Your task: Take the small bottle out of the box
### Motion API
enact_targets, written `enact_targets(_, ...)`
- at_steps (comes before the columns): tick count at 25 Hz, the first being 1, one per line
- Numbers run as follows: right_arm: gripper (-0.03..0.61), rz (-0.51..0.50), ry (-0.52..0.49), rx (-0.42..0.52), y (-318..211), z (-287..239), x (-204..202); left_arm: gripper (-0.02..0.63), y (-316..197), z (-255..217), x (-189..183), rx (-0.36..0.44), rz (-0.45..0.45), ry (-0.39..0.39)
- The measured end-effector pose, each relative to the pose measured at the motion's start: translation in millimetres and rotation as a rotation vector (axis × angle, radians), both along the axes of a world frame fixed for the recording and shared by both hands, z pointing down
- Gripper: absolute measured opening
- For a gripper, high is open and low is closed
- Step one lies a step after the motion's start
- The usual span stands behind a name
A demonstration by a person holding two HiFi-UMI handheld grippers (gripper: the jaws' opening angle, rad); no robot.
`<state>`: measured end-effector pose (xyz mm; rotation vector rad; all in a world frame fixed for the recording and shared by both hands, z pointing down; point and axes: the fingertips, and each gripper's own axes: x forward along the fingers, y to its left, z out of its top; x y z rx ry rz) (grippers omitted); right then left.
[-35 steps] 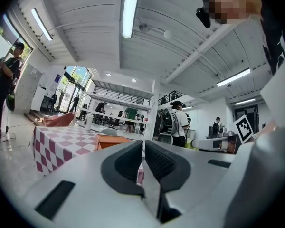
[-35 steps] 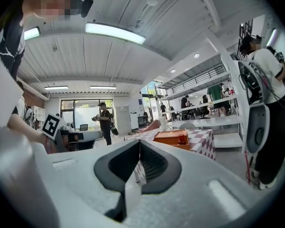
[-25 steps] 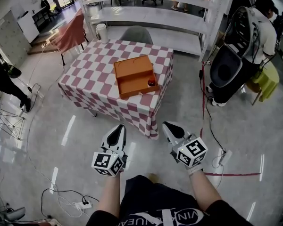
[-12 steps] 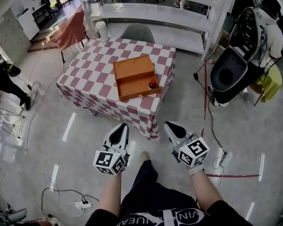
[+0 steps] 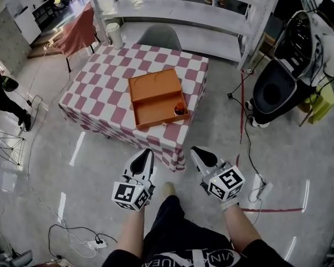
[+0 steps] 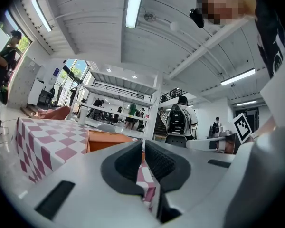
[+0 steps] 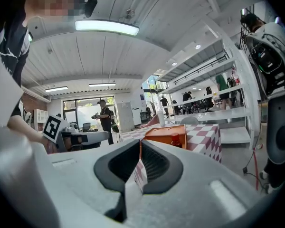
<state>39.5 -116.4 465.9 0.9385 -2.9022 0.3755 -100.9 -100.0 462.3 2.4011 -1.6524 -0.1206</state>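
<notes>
Currently left gripper and right gripper are hanging closed, empty; open one before reaching the small bottle in the box.

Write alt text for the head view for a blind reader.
A person holds white left tongs and right tongs, both shut and empty, short of a table with a pink-and-white checked cloth. On it lies an open orange box with a small red bottle in its near right corner.
</notes>
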Motion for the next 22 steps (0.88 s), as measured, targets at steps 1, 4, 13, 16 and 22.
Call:
enact_targets(1,0.006,-0.005,0.005,-0.003,-6.0,1.9,-2.5,0.025,-7.0,0.4,-0.8,0.001,0.002,0.001)
enact_targets(4,0.006,-0.007,0.02,-0.017,-24.5,7.4,-7.6,0.025,-27.2,2.6,-4.4,-0.002,0.004,0.006)
enact_targets(13,0.006,0.016,0.043,-0.037,-80.6,16.2,-17.6,0.025,-82.7,9.1,-9.2,-0.017,0.04,0.012)
enact_targets(16,0.006,0.017,0.059,-0.031,-91.9,19.7,-21.8,0.025,-95.4,16.1,-5.4,-0.026,0.066,0.017)
enact_targets(22,0.006,0.016,0.091,-0.03,-104.3,28.6,-26.6,0.025,-108.3,26.1,-3.2,-0.042,0.085,0.022)
